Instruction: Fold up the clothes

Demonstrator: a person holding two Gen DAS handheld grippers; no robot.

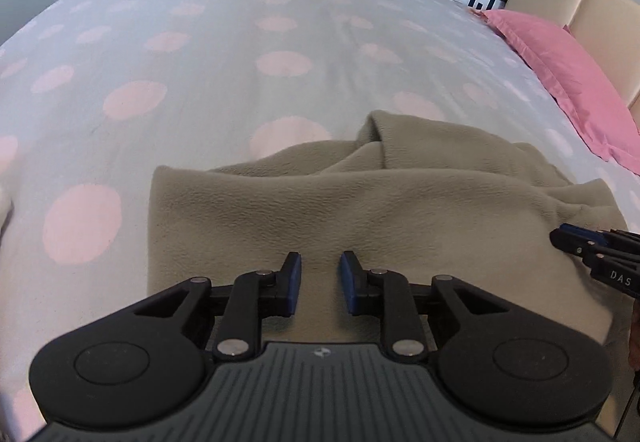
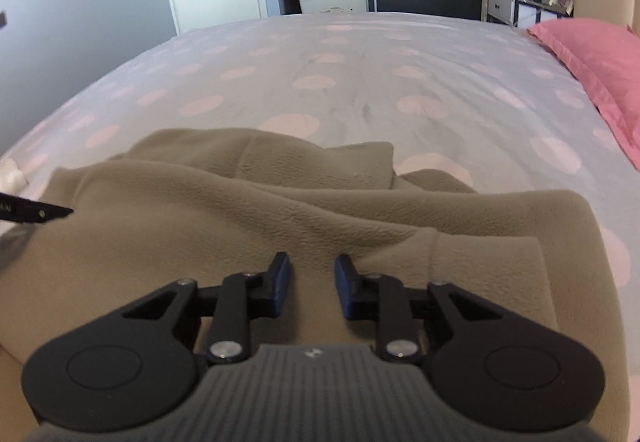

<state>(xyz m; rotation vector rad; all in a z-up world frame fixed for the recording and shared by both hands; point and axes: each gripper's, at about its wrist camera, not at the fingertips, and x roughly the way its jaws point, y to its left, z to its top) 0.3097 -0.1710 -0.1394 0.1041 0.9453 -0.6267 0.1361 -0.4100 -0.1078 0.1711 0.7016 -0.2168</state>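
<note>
Left wrist view: left gripper (image 1: 320, 268) hangs over the olive fleece garment (image 1: 360, 210), jaws parted by a narrow gap, nothing pinched between the blue pads (image 1: 295, 278). Garment lies rumpled on the near part of the dotted bedspread (image 1: 200, 62). Right gripper (image 1: 592, 250) enters at the frame's right edge.

Right wrist view: right gripper (image 2: 308, 270) likewise narrowly parted, empty, above the fleece; pink pillow (image 2: 600, 74) far right.
</note>
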